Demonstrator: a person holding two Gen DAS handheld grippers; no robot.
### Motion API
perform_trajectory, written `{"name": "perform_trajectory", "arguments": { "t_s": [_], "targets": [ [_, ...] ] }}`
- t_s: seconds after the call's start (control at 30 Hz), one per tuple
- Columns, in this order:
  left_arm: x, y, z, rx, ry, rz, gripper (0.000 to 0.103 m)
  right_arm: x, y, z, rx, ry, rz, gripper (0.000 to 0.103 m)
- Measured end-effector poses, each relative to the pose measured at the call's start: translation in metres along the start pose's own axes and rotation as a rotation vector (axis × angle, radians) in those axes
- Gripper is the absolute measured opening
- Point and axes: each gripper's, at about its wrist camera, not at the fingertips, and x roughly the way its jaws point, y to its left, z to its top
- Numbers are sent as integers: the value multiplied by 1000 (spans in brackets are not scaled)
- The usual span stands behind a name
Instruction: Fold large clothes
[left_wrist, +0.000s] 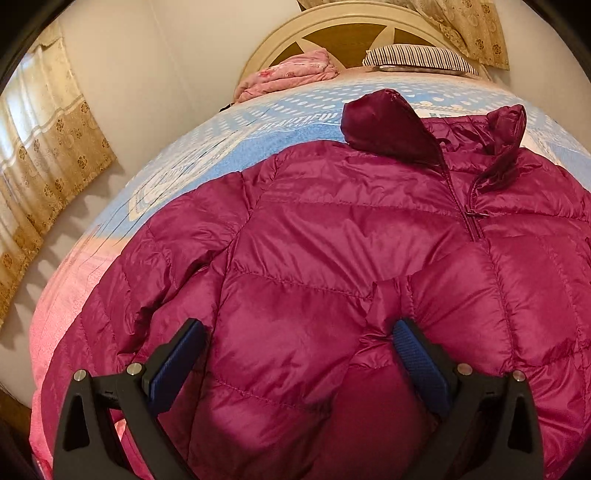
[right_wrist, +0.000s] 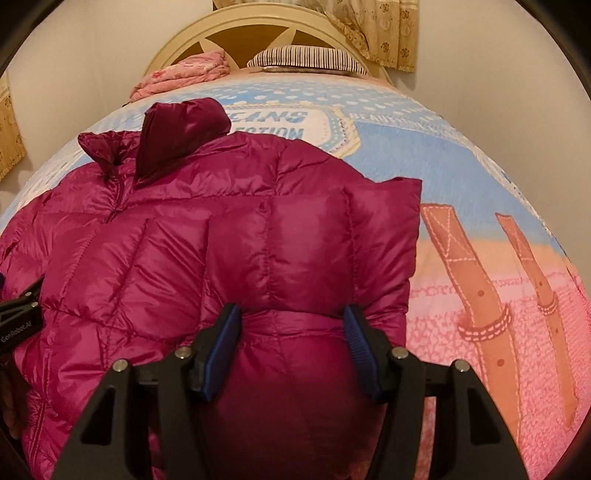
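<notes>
A large magenta puffer jacket lies front up on the bed, zipper partly done, hood toward the headboard. It also shows in the right wrist view. Its right sleeve is folded in over the body. My left gripper is open, jaws wide, low over the jacket's lower front with fabric bulging between the blue pads. My right gripper is open, jaws around a puffed hump of the jacket near the hem, not clamped. The left gripper's edge shows in the right wrist view.
The bed cover is blue and pink with printed belts. A folded pink quilt and a striped pillow lie by the round headboard. Patterned curtains hang left; a white wall runs along the bed's left side.
</notes>
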Motion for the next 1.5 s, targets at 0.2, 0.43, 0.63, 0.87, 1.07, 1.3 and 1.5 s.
{"name": "perform_trajectory", "arguments": {
  "t_s": [0.2, 0.43, 0.63, 0.87, 1.07, 1.3, 1.5],
  "targets": [
    [3, 3, 0, -3, 0, -3, 102, -4, 6, -1, -11, 2, -19, 62],
    [4, 4, 0, -2, -1, -1, 102, -3, 6, -1, -15, 1, -26, 63],
    [2, -1, 1, 13, -3, 17, 102, -3, 7, -2, -18, 0, -31, 63],
    [-29, 61, 18, -15, -8, -52, 102, -28, 4, 0, -29, -23, -42, 81],
    [-44, 189, -15, -51, -45, 96, 102, -100, 1, -27, -86, -126, -94, 97],
    [-13, 330, -100, -230, 109, 258, 102, -134, -19, -72, 0, -124, -78, 97],
    [-7, 338, -124, -341, 163, 53, 102, -146, -14, -90, 2, -132, -81, 97]
  ]
}}
